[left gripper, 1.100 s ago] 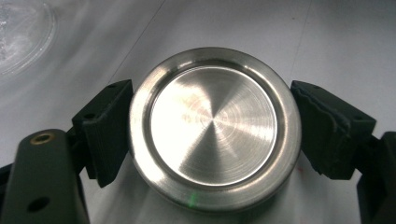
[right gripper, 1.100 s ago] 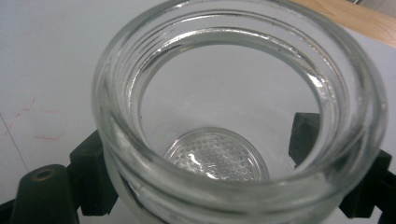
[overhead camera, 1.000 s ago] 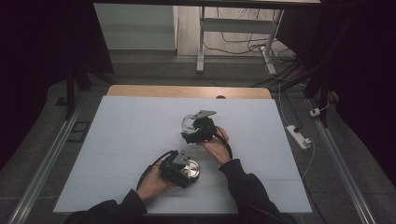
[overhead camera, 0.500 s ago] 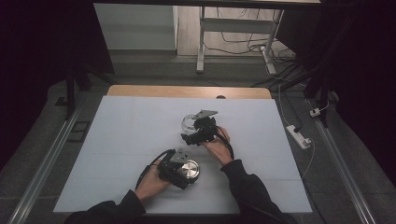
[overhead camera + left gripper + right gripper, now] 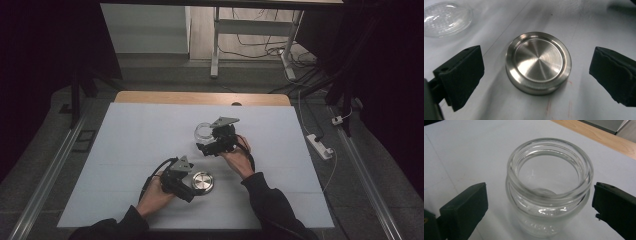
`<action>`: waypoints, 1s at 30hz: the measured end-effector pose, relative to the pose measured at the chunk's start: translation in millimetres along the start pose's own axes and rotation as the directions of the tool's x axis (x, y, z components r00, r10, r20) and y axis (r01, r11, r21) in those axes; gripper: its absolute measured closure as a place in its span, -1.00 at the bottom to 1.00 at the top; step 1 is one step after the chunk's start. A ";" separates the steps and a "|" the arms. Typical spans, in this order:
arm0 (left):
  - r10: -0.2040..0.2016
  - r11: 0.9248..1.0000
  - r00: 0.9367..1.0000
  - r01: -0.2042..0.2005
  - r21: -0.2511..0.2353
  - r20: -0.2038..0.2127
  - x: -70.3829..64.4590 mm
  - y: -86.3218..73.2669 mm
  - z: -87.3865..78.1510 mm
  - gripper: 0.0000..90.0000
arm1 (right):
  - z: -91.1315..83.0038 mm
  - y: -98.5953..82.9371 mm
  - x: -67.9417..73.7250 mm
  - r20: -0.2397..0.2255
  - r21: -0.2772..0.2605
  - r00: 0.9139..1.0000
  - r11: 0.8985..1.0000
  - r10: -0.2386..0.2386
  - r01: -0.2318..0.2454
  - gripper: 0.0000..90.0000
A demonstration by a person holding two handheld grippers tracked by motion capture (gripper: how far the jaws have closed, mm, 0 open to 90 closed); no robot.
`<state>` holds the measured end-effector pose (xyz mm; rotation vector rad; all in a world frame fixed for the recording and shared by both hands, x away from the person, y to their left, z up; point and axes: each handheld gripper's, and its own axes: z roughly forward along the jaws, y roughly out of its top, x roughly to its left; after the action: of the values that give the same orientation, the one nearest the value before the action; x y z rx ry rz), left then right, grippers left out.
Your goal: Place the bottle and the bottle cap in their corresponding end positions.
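Note:
A round brushed-steel lid (image 5: 538, 62) lies flat on the white table cover, rim up. My left gripper (image 5: 539, 75) is open, one black pad on each side of the lid, both clear of it. In the high view the left gripper (image 5: 181, 176) sits just left of the lid (image 5: 202, 181). An empty clear glass jar (image 5: 549, 187) stands upright with its mouth open. My right gripper (image 5: 539, 210) is open around it, and gaps show at both pads. From above, the right gripper (image 5: 216, 141) is just near of the jar (image 5: 204, 131).
The white table cover (image 5: 125, 150) spreads wide to the left and right of both hands. A wooden strip (image 5: 200, 97) marks the table's far edge. A power strip (image 5: 319, 146) and cables lie on the floor to the right. Blurred clear glass (image 5: 446, 18) shows beyond the lid.
The left hand and its gripper have shifted slightly to the left. The lid, the jar and the right gripper stay where they were.

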<state>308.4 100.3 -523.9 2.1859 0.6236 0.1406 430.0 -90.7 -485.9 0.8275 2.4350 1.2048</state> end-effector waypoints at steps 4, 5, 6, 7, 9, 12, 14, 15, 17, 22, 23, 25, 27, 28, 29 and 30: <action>-0.028 0.999 1.000 0.029 -0.035 0.012 3.6 -1.9 -12.3 -1.00 | -6.1 0.8 1.7 -0.010 0.007 1.000 1.000 0.004 -0.004 -0.99; -0.037 0.998 0.999 0.038 -0.045 0.015 4.7 -2.4 -15.2 -1.00 | -7.1 0.7 2.3 -0.013 0.010 1.000 1.000 0.006 -0.005 -0.99; -0.043 0.998 0.999 0.044 -0.052 0.021 6.2 -2.7 -18.0 -1.00 | -8.2 0.4 3.0 -0.020 0.012 1.000 1.000 0.004 -0.004 -0.99; -0.052 0.997 0.998 0.054 -0.060 0.026 7.5 -3.2 -20.4 -1.00 | -9.3 0.0 3.9 -0.023 0.016 1.000 1.000 0.007 -0.006 -0.99; -0.068 0.995 0.997 0.070 -0.073 0.036 10.0 -4.5 -24.6 -1.00 | -11.4 -1.1 5.9 -0.018 0.022 1.000 1.000 0.006 -0.005 -0.99; -0.090 0.993 0.993 0.095 -0.075 0.070 13.9 -6.9 -28.8 -1.00 | -15.5 -3.9 7.2 -0.017 0.040 1.000 0.999 0.025 -0.024 -0.99; -0.094 0.993 0.993 0.099 -0.070 0.072 15.3 -8.5 -30.6 -1.00 | -19.1 -5.8 7.3 -0.022 0.040 0.999 0.999 0.030 -0.029 -0.99; -0.095 0.993 0.993 0.100 -0.068 0.073 15.5 -9.1 -31.4 -1.00 | -21.1 -6.5 7.7 -0.026 0.039 0.999 0.999 0.036 -0.035 -0.99; -0.094 0.993 0.993 0.099 -0.066 0.076 15.7 -10.1 -33.3 -1.00 | -24.6 -7.8 8.6 -0.034 0.042 0.999 0.998 0.043 -0.041 -0.99; -0.093 0.993 0.994 0.096 -0.062 0.060 15.0 -12.2 -39.4 -1.00 | -32.0 -11.8 14.1 -0.050 0.043 0.998 0.999 0.029 -0.027 -0.99; -0.091 0.994 0.994 0.094 -0.062 0.055 15.1 -12.8 -40.6 -1.00 | -33.2 -12.5 15.2 -0.055 0.041 0.998 0.999 0.027 -0.025 -0.99; -0.093 0.994 0.994 0.096 -0.060 0.049 15.2 -14.5 -43.2 -1.00 | -35.7 -14.0 17.5 -0.058 0.037 0.998 0.999 0.023 -0.021 -0.99; -0.096 0.993 0.995 0.098 -0.063 0.041 15.2 -16.4 -45.8 -1.00 | -38.0 -15.7 19.1 -0.070 0.034 0.997 0.999 0.021 -0.018 -0.99; -0.096 0.993 0.995 0.098 -0.064 0.037 15.2 -17.3 -47.2 -1.00 | -39.2 -16.6 20.0 -0.073 0.031 0.997 0.999 0.024 -0.022 -0.99; -0.096 0.993 0.995 0.098 -0.065 0.036 15.3 -18.2 -48.7 -1.00 | -40.3 -17.5 20.7 -0.076 0.031 0.997 0.999 0.026 -0.024 -0.99; -0.096 0.993 0.995 0.098 -0.066 0.034 15.6 -19.1 -50.3 -1.00 | -41.2 -18.2 21.5 -0.079 0.031 0.997 0.999 0.025 -0.023 -0.99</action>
<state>299.2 153.1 -507.7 2.0845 0.6962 0.0752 386.0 -112.1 -475.9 0.8349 2.5187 1.2353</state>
